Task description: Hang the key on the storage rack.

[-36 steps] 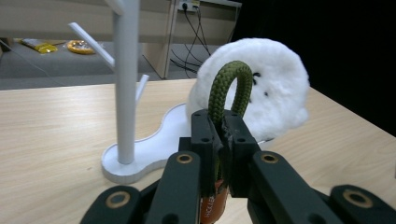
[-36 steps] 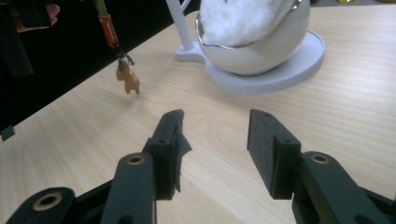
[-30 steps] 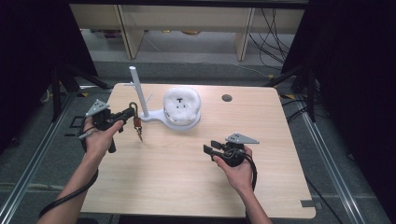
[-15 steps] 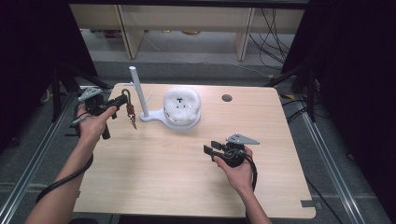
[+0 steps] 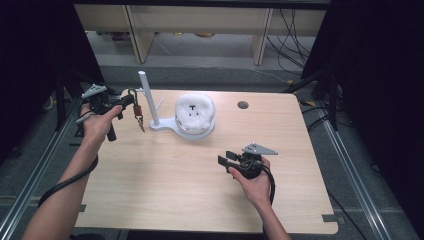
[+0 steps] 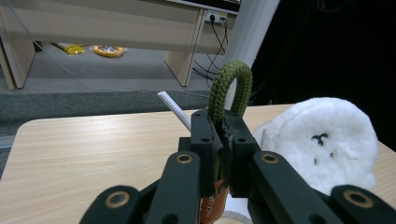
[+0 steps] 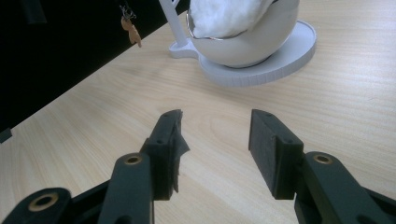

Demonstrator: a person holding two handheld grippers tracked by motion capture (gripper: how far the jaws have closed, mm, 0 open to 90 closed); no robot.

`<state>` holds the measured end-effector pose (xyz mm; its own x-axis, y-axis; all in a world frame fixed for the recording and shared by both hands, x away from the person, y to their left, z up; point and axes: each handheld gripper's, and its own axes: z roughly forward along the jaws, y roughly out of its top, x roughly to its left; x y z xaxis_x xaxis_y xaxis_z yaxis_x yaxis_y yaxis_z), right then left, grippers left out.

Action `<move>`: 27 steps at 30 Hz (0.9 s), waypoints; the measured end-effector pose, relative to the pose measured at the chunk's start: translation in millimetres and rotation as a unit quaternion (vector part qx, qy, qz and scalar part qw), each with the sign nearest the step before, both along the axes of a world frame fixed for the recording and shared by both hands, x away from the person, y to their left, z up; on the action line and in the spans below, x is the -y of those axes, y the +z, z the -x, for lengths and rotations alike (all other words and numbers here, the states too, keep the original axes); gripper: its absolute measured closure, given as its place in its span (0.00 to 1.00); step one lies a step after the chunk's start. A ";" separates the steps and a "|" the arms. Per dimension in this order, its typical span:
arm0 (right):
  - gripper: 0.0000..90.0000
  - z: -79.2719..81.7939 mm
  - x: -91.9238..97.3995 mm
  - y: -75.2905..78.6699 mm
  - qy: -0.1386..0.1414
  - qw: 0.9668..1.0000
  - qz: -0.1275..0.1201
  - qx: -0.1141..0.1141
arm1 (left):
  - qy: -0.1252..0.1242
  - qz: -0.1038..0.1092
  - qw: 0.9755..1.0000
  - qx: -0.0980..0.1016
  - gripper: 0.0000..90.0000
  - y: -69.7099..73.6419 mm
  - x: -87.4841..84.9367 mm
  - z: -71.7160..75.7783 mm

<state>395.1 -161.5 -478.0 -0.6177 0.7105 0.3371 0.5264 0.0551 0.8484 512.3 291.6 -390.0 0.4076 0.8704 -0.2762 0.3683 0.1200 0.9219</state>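
The left gripper (image 5: 126, 101) is raised at the table's (image 5: 165, 190) left edge, its jaws clamped on a green cord loop (image 6: 229, 86). In the left gripper view the loop arches up out of the top of the closed jaws, and an orange tag (image 6: 211, 205) shows just below them. In the high view a small keychain (image 5: 138, 117) dangles under the jaw tips from that loop, clear of the tabletop.

Just beyond the left gripper's tips stands a white stand (image 5: 148, 100), a thin upright post with a short side peg; the keychain hangs just beside the post, apart from it. The post's base joins a round white dish (image 7: 261, 60) that holds a white plush ball (image 6: 327, 140) with a small black face mark. The ball sits ahead and to one side of the left jaws.

The right gripper (image 5: 226, 161) rests low over the table near its front right part, well apart from the left one. Its 2 jaws stand wide apart with bare wood between them, gripping nothing. The dish lies ahead of these jaws, and the keychain shows farther off past it.
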 end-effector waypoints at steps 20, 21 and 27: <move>0.60 0.0 2.5 -2.2 0.000 1.000 -0.001 0.002 | 0.001 0.043 0.999 -0.027 0.93 -0.5 -5.9 -13.2; 0.60 0.1 2.4 -2.3 0.000 1.000 -0.002 0.001 | 0.001 0.042 0.999 -0.027 0.93 -0.4 -5.5 -13.6; 0.60 0.1 3.1 -2.1 0.000 1.000 0.003 0.007 | 0.002 0.038 0.999 -0.029 0.93 -1.0 -3.2 -15.1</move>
<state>395.0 -164.6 -480.2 -0.6218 0.7127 0.3246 0.5142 0.0589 0.8557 527.4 294.8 -391.0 0.3852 0.8480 -0.3640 0.4195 0.1904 0.8875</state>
